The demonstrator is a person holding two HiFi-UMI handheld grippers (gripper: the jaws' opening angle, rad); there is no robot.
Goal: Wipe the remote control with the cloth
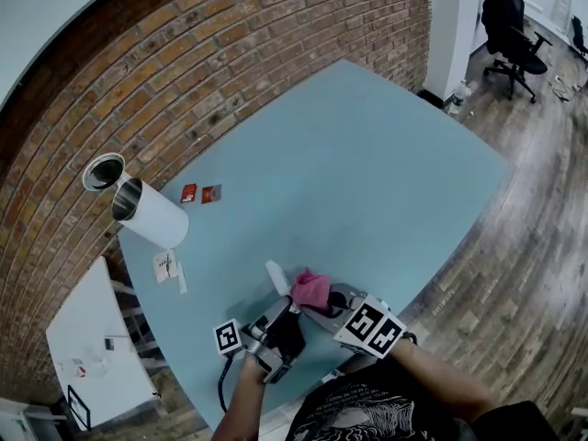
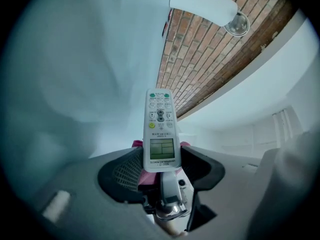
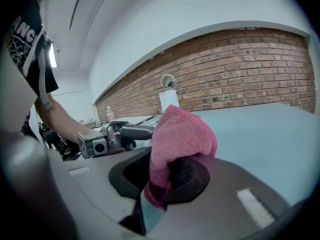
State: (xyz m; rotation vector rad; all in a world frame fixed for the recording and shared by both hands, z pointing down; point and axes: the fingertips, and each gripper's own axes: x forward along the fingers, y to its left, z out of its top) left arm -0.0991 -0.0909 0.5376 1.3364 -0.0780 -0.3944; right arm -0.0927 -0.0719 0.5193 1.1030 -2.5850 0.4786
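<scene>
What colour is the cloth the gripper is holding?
Pink. The cloth shows best in the right gripper view.

Tiny print sits just below the screen of the remote control and beside its buttons, all too small to read. On the person's side of the remote, a black T-shirt shows white capitals "ANC", cut off at the edge. Close to the remote, one marker cube and a second marker cube bear square black-and-white codes without letters. The red cards well beyond the remote are illegible.
</scene>
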